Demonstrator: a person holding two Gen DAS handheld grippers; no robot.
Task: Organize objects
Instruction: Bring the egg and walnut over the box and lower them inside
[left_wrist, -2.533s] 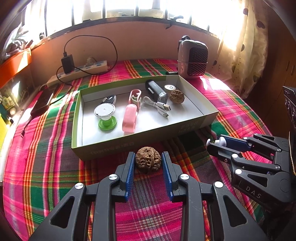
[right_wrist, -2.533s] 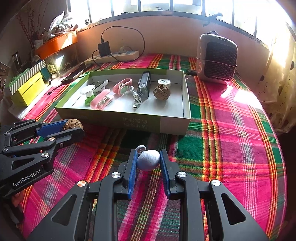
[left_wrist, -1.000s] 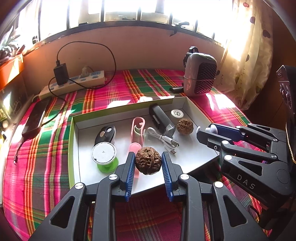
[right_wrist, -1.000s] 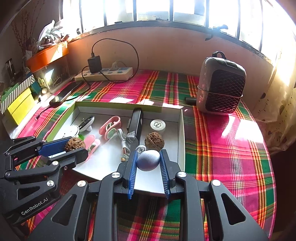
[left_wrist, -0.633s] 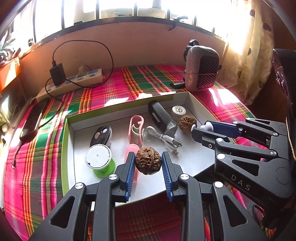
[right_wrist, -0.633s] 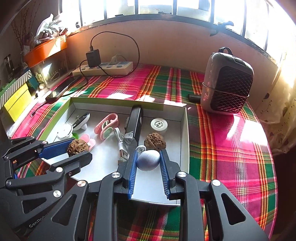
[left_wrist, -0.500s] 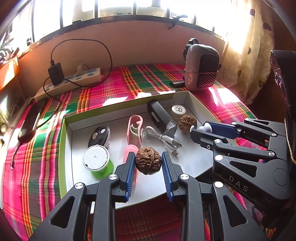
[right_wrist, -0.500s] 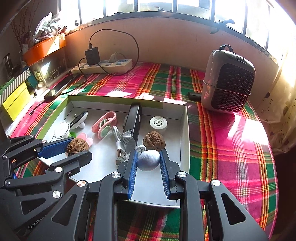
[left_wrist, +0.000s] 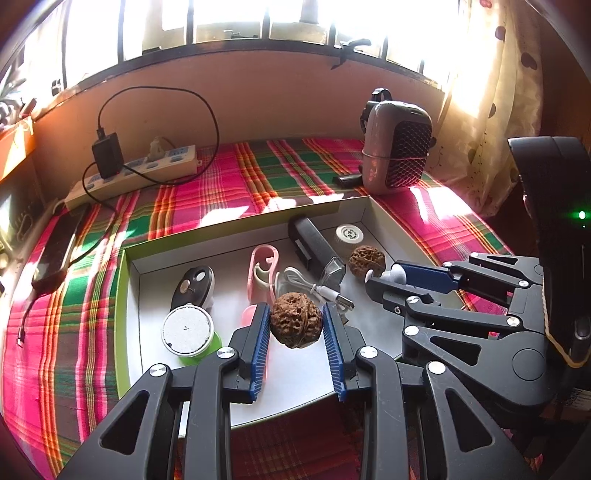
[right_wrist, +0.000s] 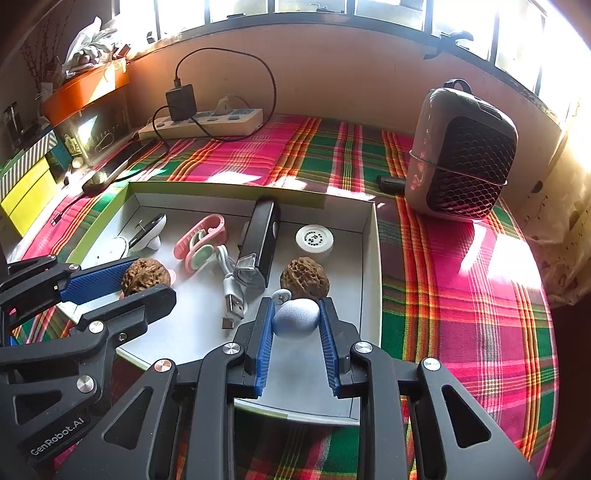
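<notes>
Left gripper (left_wrist: 295, 325) clamped on walnut (left_wrist: 295, 319), over box (left_wrist: 127, 295) near edge. Right gripper (right_wrist: 295, 317) pinching pale blue egg-shaped ball (right_wrist: 296, 316), by right wall. Walnut hard, light, bumpy; grip across widest part.

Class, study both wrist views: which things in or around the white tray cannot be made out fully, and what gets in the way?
- Left wrist view: pink clip, lower end hidden behind the left gripper and its brown wrinkled walnut.
- Right wrist view: second walnut lying in the tray, lower edge covered by the pale blue-white ball in the right gripper.
- Right wrist view: print on the white round cap, too small to read.
</notes>
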